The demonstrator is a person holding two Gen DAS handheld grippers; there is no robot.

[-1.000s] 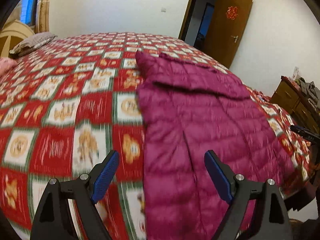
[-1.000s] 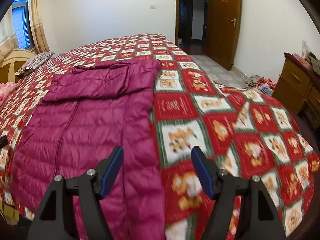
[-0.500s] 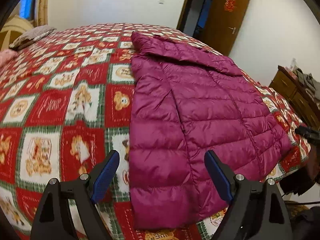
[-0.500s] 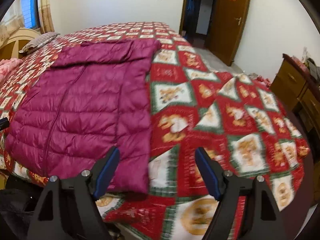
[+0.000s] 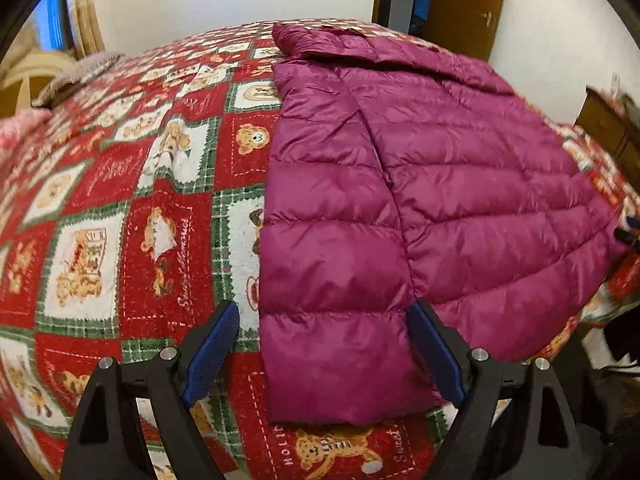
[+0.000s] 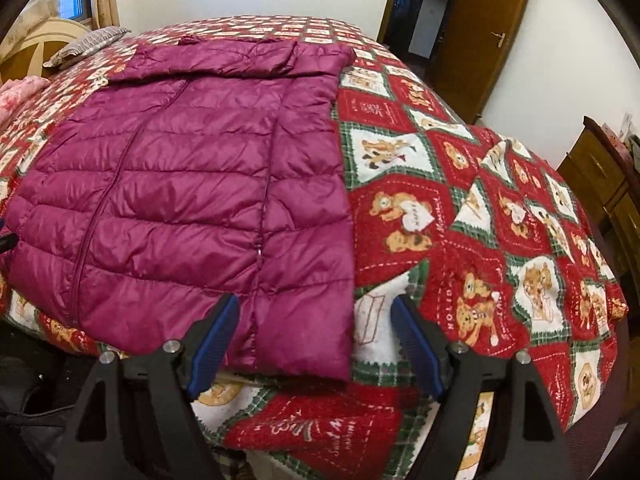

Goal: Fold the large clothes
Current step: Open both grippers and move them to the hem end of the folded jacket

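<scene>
A magenta quilted down jacket (image 5: 420, 184) lies flat, front up, on a bed with a red, green and white bear quilt (image 5: 120, 208). Its collar points to the far side and its hem to the near edge. My left gripper (image 5: 324, 350) hovers open just above the jacket's near left hem corner, which shows between the blue pads (image 5: 212, 344) untouched. In the right wrist view the jacket (image 6: 192, 184) fills the left half. My right gripper (image 6: 316, 342) stands open over the right hem corner, its pads (image 6: 416, 344) clear of the cloth.
A striped pillow (image 6: 84, 46) and a pale headboard (image 6: 36, 44) are at the far left. A wooden door (image 6: 484, 28) stands open at the back. A wooden dresser (image 6: 608, 184) is to the right of the bed. The quilt (image 6: 480, 216) is rumpled on the right.
Both grippers have sunk and tilted down toward the near edge of the bed, so each hem corner now lies between the fingers in view. The right jaws have widened a little.
</scene>
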